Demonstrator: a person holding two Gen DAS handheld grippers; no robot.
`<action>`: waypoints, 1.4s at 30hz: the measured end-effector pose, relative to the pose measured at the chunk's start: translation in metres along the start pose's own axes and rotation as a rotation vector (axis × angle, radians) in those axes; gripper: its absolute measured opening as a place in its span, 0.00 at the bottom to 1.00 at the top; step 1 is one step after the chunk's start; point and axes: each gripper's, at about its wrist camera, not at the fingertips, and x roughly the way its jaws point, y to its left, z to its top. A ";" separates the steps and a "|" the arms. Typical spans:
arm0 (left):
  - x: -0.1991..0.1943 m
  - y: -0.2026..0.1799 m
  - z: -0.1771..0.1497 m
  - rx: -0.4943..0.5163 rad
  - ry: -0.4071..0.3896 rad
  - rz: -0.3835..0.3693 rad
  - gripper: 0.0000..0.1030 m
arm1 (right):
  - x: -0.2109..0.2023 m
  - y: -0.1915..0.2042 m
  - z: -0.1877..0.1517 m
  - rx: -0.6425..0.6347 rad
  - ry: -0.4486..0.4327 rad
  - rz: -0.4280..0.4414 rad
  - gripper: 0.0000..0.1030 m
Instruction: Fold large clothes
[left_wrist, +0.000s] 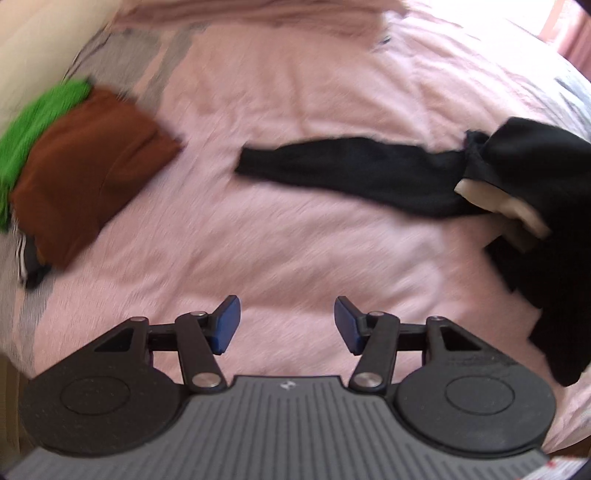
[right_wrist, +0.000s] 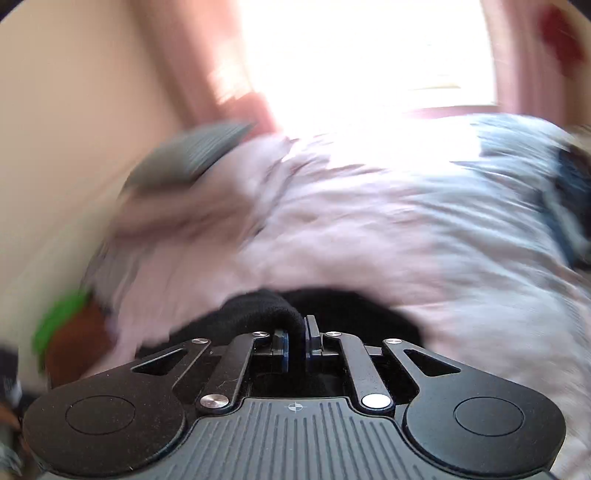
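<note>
Right gripper (right_wrist: 295, 345) jaws pinch black garment (left_wrist: 369, 177); left gripper (left_wrist: 287, 325), jaws half open and empty, should seize the sleeve to spread it flat on bed (left_wrist: 295, 240).

pink bedspread (left_wrist: 295, 229), cream wall (right_wrist: 74, 110), bright window (right_wrist: 369, 55)

left gripper (left_wrist: 287, 325): jaws apart, empty | right gripper (right_wrist: 295, 345): clamped on fabric

A pink bedsheet (left_wrist: 295, 229) covers the bed. At its left edge lies a folded brown cloth (left_wrist: 92, 177), overlapping a green cloth (left_wrist: 33, 125) by the cream wall (left_wrist: 44, 40). Pink curtains (right_wrist: 221, 81) flank a bright window (right_wrist: 369, 55).
</note>
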 end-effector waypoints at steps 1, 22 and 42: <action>-0.004 -0.011 0.005 0.022 -0.020 -0.009 0.50 | -0.013 -0.030 0.011 0.064 -0.025 -0.049 0.03; 0.062 -0.332 0.050 1.222 -0.358 -0.116 0.55 | -0.005 -0.239 -0.051 0.200 0.284 -0.528 0.46; 0.122 -0.344 0.098 1.113 -0.353 -0.291 0.07 | 0.112 -0.181 -0.094 -0.987 0.419 -0.475 0.00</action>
